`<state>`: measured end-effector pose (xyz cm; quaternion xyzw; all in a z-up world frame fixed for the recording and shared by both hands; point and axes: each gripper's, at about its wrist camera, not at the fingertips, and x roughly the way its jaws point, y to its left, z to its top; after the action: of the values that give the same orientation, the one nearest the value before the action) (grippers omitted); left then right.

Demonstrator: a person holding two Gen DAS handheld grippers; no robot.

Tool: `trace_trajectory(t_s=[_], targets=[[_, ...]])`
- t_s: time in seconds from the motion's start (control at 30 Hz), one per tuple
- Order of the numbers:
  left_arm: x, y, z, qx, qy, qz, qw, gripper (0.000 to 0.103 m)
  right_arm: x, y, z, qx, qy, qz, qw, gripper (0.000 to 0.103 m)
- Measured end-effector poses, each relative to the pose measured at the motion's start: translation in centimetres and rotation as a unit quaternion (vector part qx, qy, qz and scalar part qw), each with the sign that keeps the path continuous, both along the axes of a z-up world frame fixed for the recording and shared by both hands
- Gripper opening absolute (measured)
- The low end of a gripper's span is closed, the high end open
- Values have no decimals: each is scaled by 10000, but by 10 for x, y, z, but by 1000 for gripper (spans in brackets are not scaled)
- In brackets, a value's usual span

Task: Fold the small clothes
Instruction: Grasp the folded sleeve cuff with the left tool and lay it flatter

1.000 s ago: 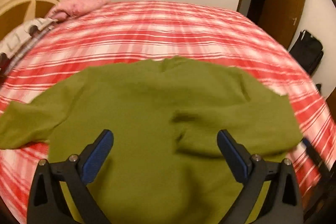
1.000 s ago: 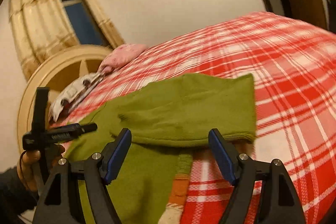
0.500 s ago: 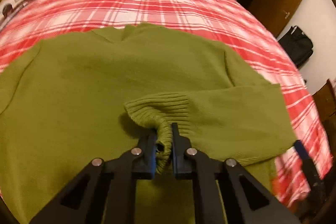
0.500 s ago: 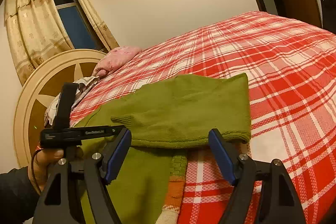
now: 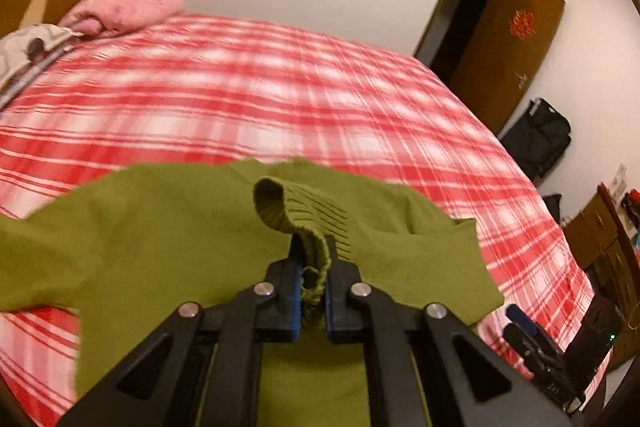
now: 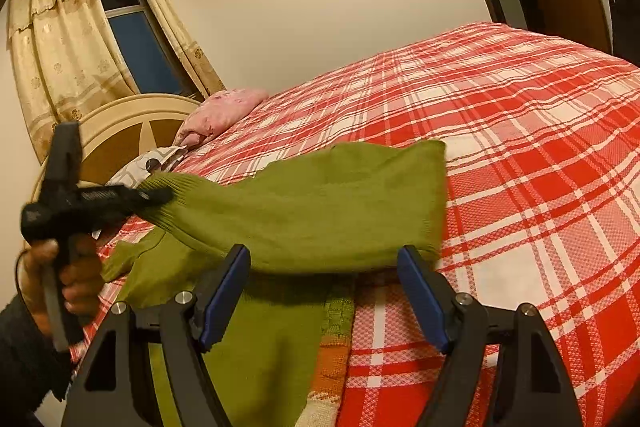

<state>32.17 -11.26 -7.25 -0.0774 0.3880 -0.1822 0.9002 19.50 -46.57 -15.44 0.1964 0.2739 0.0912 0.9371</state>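
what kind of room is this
Most likely a home bedroom: a green sweater lies on a bed with a red plaid cover, a pink pillow sits by the rounded headboard, and curtains frame a window.

Green sweater's (image 5: 168, 235) hem cut off below; bedspread (image 5: 224, 99) perhaps motion-blurred.

Home bedroom, plaid-covered bed (image 6: 520, 155), pillow (image 6: 224, 111), curtained window (image 6: 136, 47)

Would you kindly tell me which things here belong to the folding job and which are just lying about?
Job in hand:
green sweater
its ribbed cuff, clamped in the left tongs
right tongs, open

Lying about:
pink pillow
black bag
patterned cloth
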Motion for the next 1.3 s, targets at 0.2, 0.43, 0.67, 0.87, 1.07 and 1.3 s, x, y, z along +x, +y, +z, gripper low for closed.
trace_trajectory(t_s=[0.2, 0.43, 0.67, 0.87, 1.07, 1.3], targets=[[18, 61, -19, 273, 160, 602, 9977, 8, 2, -1, -1, -1, 45, 9, 10000, 76], [30, 69, -63, 526, 425, 679, 9954, 8, 7, 4, -5, -173, 251, -55, 9995, 76], [38, 79, -81, 419, 640, 685, 9947, 9, 39, 16, 0, -1549, 1104, -883, 9778, 76], [32, 83, -82, 244, 648, 640, 9955, 9, 74, 26, -4, -1672, 1409, -659, 9736, 76], [35, 83, -86, 266, 676, 596, 9956, 9, 62, 48, -5, -1678, 1512, -480, 9730, 76], [34, 93, -95, 188, 725, 645, 9951, 15, 84, 8, -15, -1625, 1819, -1540, 9575, 87]])
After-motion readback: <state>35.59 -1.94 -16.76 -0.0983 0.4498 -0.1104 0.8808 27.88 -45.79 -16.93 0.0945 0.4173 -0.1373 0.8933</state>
